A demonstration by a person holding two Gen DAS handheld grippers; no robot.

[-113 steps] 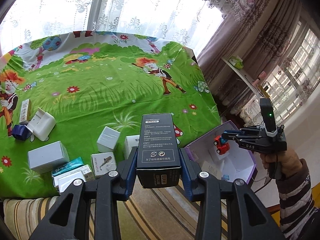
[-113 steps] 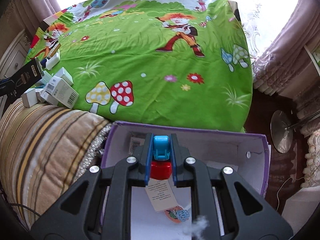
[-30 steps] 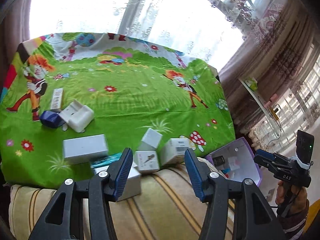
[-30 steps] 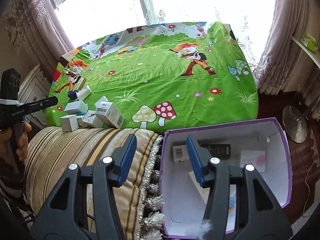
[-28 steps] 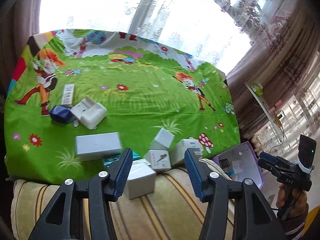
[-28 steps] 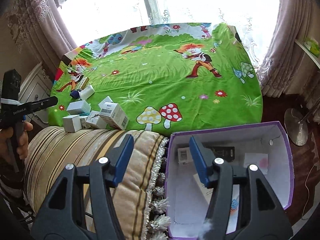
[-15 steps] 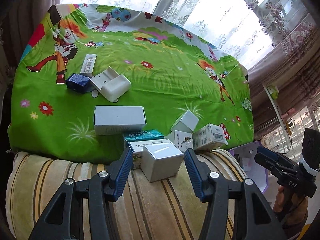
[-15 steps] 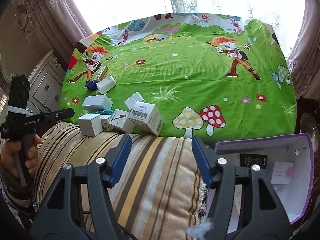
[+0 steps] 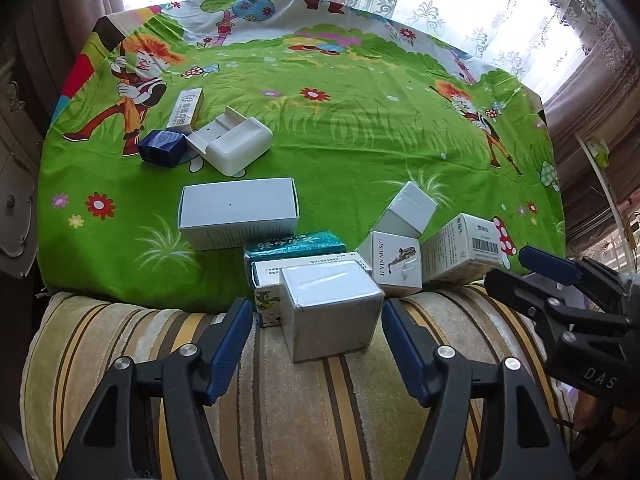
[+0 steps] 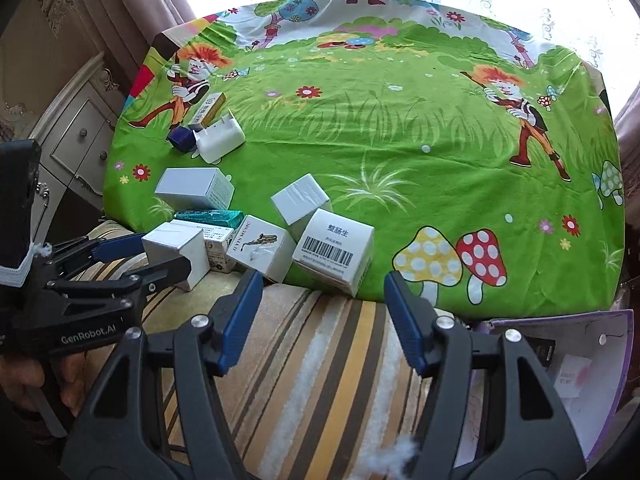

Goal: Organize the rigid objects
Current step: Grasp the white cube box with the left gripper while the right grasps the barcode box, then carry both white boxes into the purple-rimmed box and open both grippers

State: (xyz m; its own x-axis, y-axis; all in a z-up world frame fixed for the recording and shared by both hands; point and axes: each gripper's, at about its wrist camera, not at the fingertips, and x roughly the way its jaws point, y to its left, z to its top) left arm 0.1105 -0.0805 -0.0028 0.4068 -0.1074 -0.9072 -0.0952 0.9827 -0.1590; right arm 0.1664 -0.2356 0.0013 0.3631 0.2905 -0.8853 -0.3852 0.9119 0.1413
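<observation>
Several small boxes lie at the near edge of a green cartoon cloth [image 9: 360, 140]. My left gripper [image 9: 316, 344] is open, its jaws on either side of a plain white box [image 9: 330, 314] without touching it. My right gripper [image 10: 320, 320] is open and empty, just short of a barcode box [image 10: 334, 256]. A box with a saxophone picture [image 10: 260, 250] and a teal packet [image 9: 294, 244] sit between them. The purple storage box [image 10: 576, 380] shows at lower right in the right wrist view.
A striped cushion [image 9: 320, 400] runs along the front. A long white box [image 9: 238, 212], a white charger [image 9: 232, 146], a dark blue object [image 9: 162, 154] and a slim box [image 9: 186, 110] lie further back. A white dresser [image 10: 76, 140] stands at left.
Both grippers let go of their objects in the purple box and swung left to the box pile. The left gripper closed in around the plain white box; the right neared the barcode box.
</observation>
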